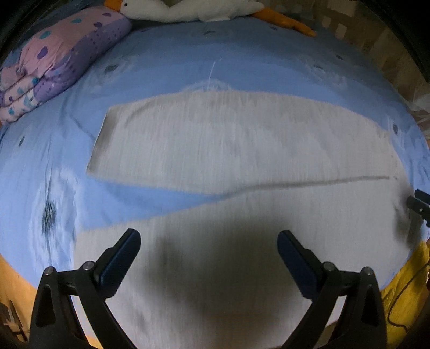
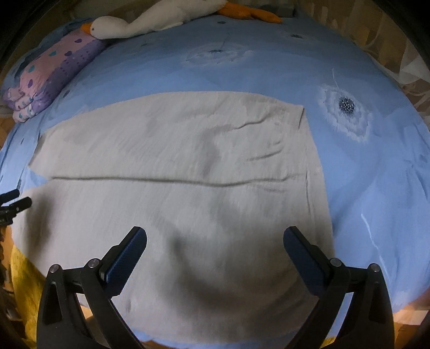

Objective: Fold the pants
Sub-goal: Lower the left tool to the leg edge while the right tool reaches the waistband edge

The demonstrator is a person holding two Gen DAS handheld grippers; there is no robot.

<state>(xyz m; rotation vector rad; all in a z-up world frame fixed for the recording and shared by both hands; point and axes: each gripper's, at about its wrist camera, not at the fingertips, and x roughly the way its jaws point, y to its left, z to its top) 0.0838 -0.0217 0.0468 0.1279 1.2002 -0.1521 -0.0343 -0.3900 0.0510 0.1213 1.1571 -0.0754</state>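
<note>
Light grey pants (image 1: 228, 150) (image 2: 172, 161) lie spread flat on a blue bedsheet (image 1: 166, 48) (image 2: 362, 171), legs toward the left and the waist end at the right in the right wrist view. A dark gap line runs between the two legs. My left gripper (image 1: 209, 241) hovers open above the near leg, nothing between its fingers. My right gripper (image 2: 215, 239) is open too, above the near part of the waist end. Each gripper's tip shows at the other view's edge: the right one (image 1: 419, 201), the left one (image 2: 14, 200).
A folded pink and purple quilt (image 1: 53, 59) (image 2: 51, 72) sits at the back left. A white plush goose (image 1: 188, 10) (image 2: 150, 18) lies along the far edge. Yellow fabric (image 1: 403, 290) (image 2: 24, 284) hangs at the near bed edge.
</note>
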